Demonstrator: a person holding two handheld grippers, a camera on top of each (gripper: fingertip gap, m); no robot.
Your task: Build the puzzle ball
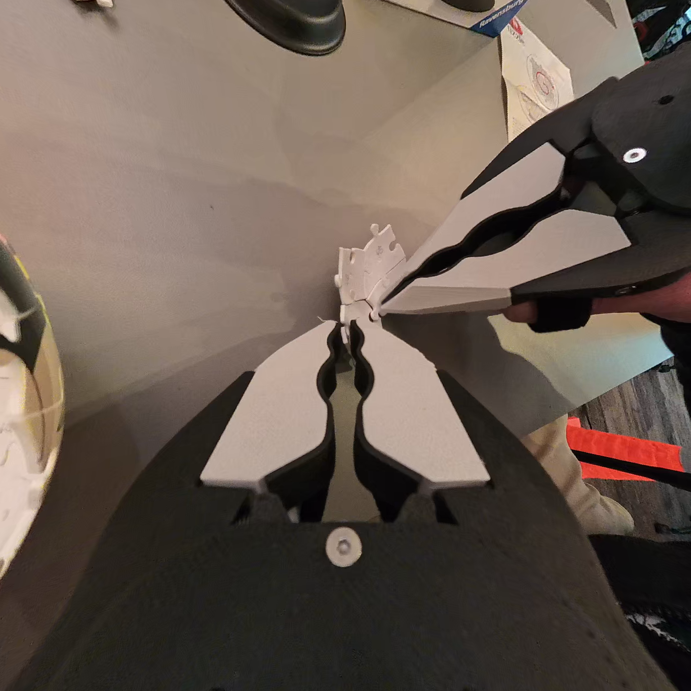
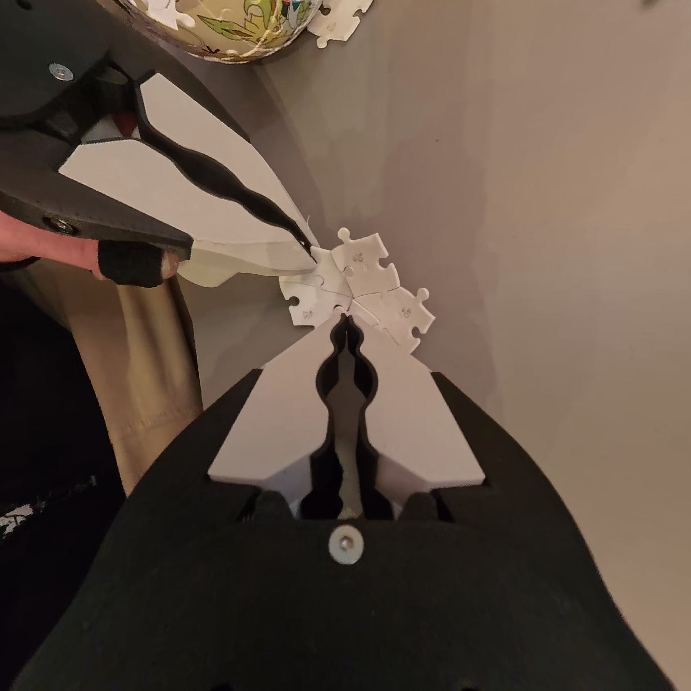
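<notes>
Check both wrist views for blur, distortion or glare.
Left wrist view: the table edge bows from fisheye distortion, the puzzle ball at the left border is blurred, the piece cluster sharp. Right wrist view: cluster sharp; no glare.

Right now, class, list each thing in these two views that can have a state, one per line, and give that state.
Left gripper: shut on the white piece cluster.
Right gripper: shut on the cluster's near edge.
White piece cluster: several curved pieces interlocked, blank side showing, held between both grippers.
Puzzle ball: partly built, on the table.
Loose white piece: unattached, lying flat beside the ball.
</notes>
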